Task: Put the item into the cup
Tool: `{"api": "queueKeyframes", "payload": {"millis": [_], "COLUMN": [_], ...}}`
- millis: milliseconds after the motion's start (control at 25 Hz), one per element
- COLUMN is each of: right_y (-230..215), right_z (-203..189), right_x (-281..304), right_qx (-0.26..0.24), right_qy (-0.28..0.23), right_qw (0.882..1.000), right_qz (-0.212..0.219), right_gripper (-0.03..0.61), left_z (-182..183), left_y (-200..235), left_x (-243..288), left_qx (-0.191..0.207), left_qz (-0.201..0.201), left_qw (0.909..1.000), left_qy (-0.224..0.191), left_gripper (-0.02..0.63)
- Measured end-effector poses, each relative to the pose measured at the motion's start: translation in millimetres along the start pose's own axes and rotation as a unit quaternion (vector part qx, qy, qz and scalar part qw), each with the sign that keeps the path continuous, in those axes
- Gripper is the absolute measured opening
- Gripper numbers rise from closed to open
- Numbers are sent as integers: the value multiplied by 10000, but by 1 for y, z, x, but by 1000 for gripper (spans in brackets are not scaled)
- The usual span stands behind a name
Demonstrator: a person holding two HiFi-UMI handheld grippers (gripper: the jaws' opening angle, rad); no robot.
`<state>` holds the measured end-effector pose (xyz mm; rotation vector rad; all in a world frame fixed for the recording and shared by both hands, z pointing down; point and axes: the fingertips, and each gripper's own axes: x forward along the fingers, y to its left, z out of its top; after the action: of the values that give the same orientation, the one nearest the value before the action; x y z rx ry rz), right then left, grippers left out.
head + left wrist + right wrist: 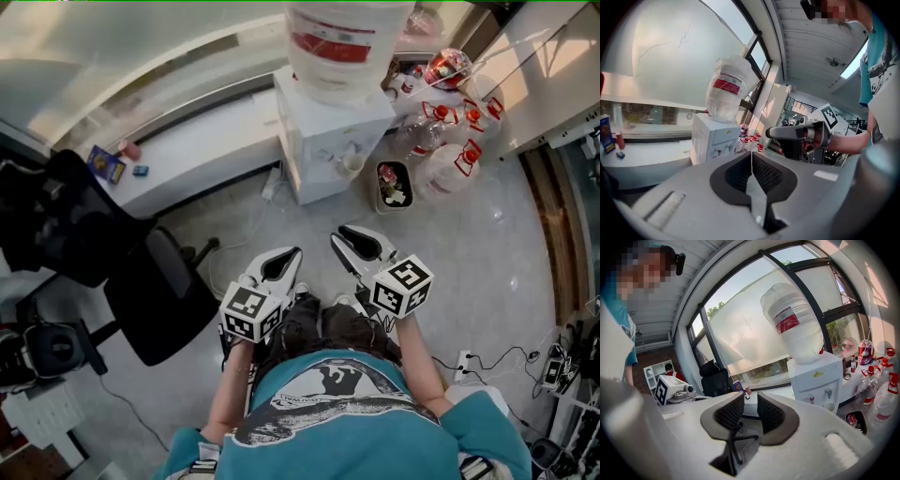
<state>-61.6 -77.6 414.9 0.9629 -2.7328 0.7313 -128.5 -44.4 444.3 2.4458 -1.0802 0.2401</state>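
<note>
A small white cup (pixel 353 166) stands under the taps of a white water dispenser (pixel 328 131); the right gripper view shows the cup (pixel 829 406) too. My left gripper (pixel 292 253) is held at waist height with its jaws shut and nothing between them (pixel 751 153). My right gripper (pixel 340 235) hangs beside it, open with an empty gap between the pads (pixel 751 400). Both point toward the dispenser, well short of it. A small red item (pixel 129 148) and a blue box (pixel 106 164) lie on the white desk (pixel 206 141) at the left.
A big water bottle (pixel 342 42) tops the dispenser. A waste bin (pixel 394 185) and several empty bottles (pixel 450 141) stand to its right. A black office chair (pixel 141 272) sits at my left. Cables and a power strip (pixel 469 361) lie on the floor at the right.
</note>
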Motion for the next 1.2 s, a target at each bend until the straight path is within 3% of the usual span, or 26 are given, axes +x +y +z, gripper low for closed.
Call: {"api": "queueKeyframes", "payload": {"millis": [400,880,1200], "right_y": [5,20,35], "right_z": [-4,-21,-36], "right_x": [-32,-92,-122], "right_qx": [50,143,30], "right_qy": [-76,-227,-248], "right_qw": [9999,9989,9977], "right_qz": [76,388,625], "right_gripper": [61,46,0], "left_z": [8,0,-11], "left_y": [-26,-95,-136], "left_x": [3,-2,-12], "left_qx": [-2,-1,0], "left_qz": [-18,133,252], "left_qw": [9999,9997,9992], "left_qy": [-108,-228,-307], "left_gripper": [18,18,18]}}
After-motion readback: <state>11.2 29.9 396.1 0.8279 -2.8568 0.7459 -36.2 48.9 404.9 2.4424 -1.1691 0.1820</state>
